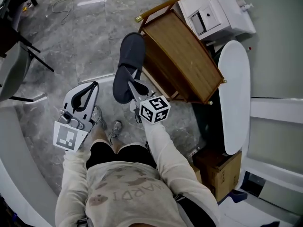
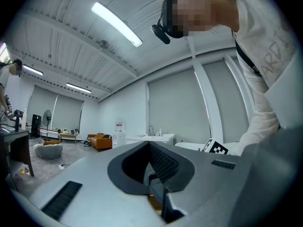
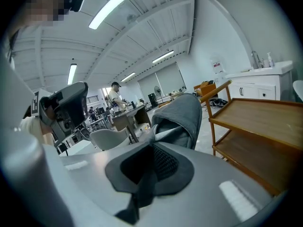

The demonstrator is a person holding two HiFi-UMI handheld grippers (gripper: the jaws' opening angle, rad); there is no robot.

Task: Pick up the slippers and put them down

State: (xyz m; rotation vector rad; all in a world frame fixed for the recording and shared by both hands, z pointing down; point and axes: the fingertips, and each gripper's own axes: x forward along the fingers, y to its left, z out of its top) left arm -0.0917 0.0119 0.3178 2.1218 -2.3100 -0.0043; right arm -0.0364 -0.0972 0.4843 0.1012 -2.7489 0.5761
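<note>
Slippers (image 1: 129, 56), grey, pinched in right gripper (image 1: 133, 85) jaws; left gripper (image 1: 91, 90) jaws pressed together.

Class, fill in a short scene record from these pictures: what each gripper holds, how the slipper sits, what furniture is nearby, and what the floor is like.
Right gripper: shut on the dark grey slipper at its near end
Left gripper: jaws together, nothing seen between them
Slipper: only one in view, held off the floor, sticking out past the jaws
Nearby furniture: wooden rack just right of the slipper, not touching it in the right gripper view
Floor: grey, marble-patterned
Other: cardboard box by the person's right side
</note>
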